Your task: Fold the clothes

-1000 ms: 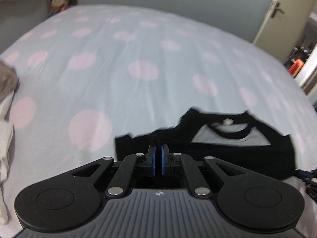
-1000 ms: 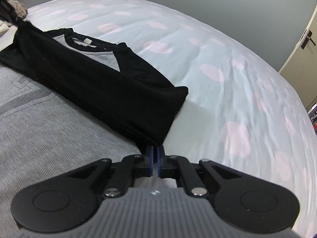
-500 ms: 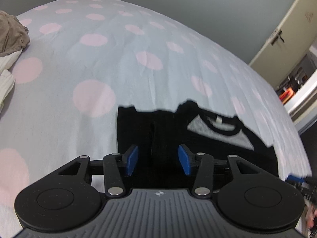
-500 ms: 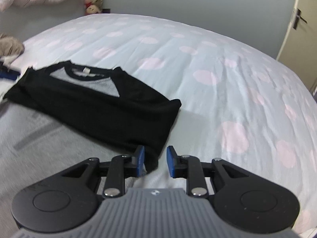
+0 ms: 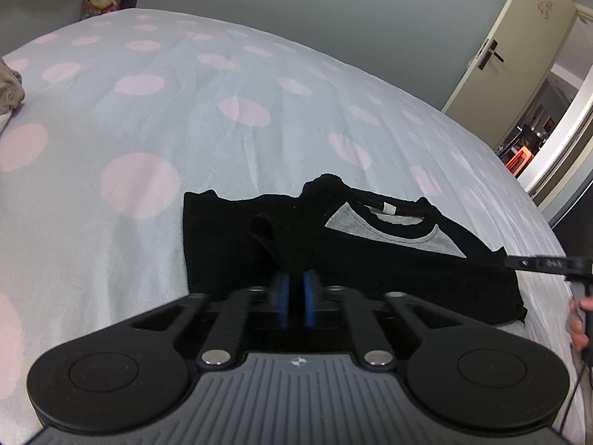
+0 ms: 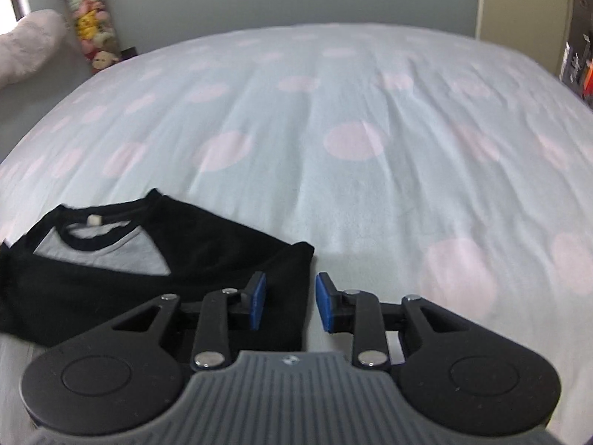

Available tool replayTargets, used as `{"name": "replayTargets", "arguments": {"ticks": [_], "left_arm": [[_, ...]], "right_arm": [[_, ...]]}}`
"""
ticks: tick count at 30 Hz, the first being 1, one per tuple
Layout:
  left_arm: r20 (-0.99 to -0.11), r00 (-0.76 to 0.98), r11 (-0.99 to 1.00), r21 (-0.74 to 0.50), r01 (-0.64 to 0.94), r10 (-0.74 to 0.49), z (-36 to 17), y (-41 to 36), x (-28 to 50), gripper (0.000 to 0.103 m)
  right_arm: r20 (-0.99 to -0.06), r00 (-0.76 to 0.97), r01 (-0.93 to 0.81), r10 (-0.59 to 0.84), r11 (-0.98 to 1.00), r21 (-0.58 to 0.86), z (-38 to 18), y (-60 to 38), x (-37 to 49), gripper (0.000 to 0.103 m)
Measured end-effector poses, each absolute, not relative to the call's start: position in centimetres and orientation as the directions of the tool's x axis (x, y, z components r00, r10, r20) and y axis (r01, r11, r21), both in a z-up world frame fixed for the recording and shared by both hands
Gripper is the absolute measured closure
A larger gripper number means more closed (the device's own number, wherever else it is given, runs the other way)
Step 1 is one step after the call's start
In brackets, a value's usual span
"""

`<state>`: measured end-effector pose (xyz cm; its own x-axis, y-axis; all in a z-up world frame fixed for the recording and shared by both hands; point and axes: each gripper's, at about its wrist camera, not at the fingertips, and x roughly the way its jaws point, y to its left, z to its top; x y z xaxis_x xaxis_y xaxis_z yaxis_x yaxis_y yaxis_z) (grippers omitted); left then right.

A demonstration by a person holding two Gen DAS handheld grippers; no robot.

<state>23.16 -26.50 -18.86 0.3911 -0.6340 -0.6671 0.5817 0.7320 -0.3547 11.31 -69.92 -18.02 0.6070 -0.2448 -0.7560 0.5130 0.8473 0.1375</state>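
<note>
- The step in hand looks like a mid-fold re-grip: the black shirt (image 5: 333, 256) lies on the bed, already narrowed into a flat band, with its grey chest panel (image 6: 107, 252) and white neck label (image 5: 389, 207) facing up.
- The left gripper (image 5: 295, 298) points down at the shirt's near edge; its blue pads stand nearly together with a thin fold of black cloth apparently pinched between them, though where pad meets cloth is dark and hard to read.
- The right gripper (image 6: 289, 302) has its jaws opening; nothing is clamped; the shirt's right-hand corner lies under and between the open pads, with bare sheet beneath the right pad.
- From the left gripper, the shirt spreads ahead and to the right; from the right gripper, it lies ahead and to the left.
- The next move probably calls for the right gripper to find a fresh hold on that corner or hem, so both ends can be lifted evenly; a lone pull from the left would likely skew the band.
- The shirt is soft matt knit with a ribbed black collar; a small loop of cloth (image 5: 261, 224) puckers up ahead of the left pads; the bedsheet (image 6: 352, 193) is pale blue with pink dots, smooth, faintly creased.
</note>
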Motion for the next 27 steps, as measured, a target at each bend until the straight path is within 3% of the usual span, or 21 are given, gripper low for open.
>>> {"name": "replayTargets", "arguments": {"ticks": [1,3,10,13,14,15,18,20,25,27], "left_arm": [[-0.665,0.385,0.729,-0.366,0.579,-0.639,-18.5,-26.3,23.3,0.100],[-0.674,0.386,0.739,-0.365,0.567,-0.630,-17.6,-25.9,23.6,0.101],[-0.771,0.342,0.801,-0.339,0.493,-0.537,-19.5,-24.9,25.0,0.101],[-0.773,0.340,0.800,-0.336,0.498,-0.536,-19.6,-24.8,25.0,0.097],[-0.766,0.348,0.798,-0.335,0.501,-0.540,-19.3,-24.7,24.9,0.090],[-0.762,0.357,0.799,-0.333,0.500,-0.541,-19.0,-24.4,24.9,0.082],[-0.767,0.368,0.810,-0.320,0.491,-0.526,-18.2,-23.7,24.3,0.066],[-0.778,0.353,0.812,-0.322,0.488,-0.520,-17.8,-23.1,23.7,0.061],[-0.814,0.228,0.803,-0.405,0.437,-0.534,-18.1,-21.1,21.5,0.057],[-0.837,0.174,0.806,-0.411,0.427,-0.519,-18.4,-20.4,20.2,0.056]], "right_arm": [[-0.755,0.609,0.519,-0.242,0.841,0.149,-18.3,-70.2,11.6,0.072],[-0.750,0.617,0.527,-0.239,0.833,0.167,-18.7,-70.6,11.8,0.098],[-0.744,0.619,0.541,-0.253,0.824,0.170,-19.7,-71.1,12.0,0.098],[-0.744,0.619,0.541,-0.252,0.823,0.171,-19.4,-71.2,11.6,0.091],[-0.740,0.621,0.543,-0.260,0.823,0.166,-19.1,-71.0,11.3,0.076],[-0.736,0.621,0.544,-0.270,0.825,0.156,-18.8,-70.8,10.9,0.069],[-0.735,0.620,0.519,-0.272,0.846,0.124,-17.9,-69.9,9.4,0.070],[-0.748,0.613,0.497,-0.255,0.860,0.114,-17.3,-69.1,8.1,0.070],[-0.809,0.569,0.437,-0.148,0.888,0.145,-16.3,-66.4,4.0,0.069],[-0.836,0.541,0.413,-0.095,0.895,0.165,-16.2,-65.1,2.2,0.064]]}}
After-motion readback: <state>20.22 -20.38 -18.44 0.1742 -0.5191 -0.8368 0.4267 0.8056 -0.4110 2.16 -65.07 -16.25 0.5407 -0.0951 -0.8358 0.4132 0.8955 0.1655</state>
